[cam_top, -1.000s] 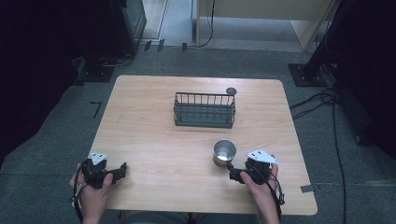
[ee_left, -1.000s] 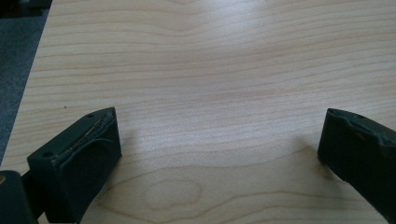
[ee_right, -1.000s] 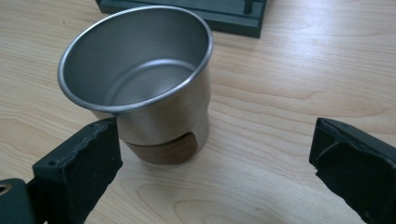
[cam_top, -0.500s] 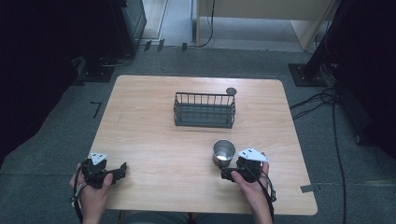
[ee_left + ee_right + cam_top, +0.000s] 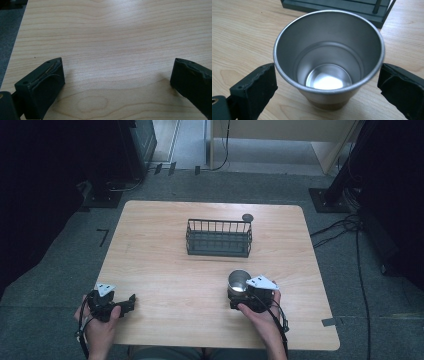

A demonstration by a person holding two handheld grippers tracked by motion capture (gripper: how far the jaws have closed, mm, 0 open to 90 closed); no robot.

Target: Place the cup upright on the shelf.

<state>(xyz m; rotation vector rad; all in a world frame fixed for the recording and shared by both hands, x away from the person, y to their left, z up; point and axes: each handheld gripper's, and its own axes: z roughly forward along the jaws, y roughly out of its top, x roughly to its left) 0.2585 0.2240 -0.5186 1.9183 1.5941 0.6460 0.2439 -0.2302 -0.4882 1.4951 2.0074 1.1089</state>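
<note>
The steel cup [image 5: 329,60] stands upright on the counter [image 5: 165,265], near the right front edge, a little nearer than the wire basket [image 5: 219,238]. The right gripper [image 5: 239,296] has its jaws around the cup; they have just been closing, but the pads seem not yet pressing. The left gripper [image 5: 131,301] rests with its jaws wide and empty. I judge the grasp is not finished; lifting remains.
</note>
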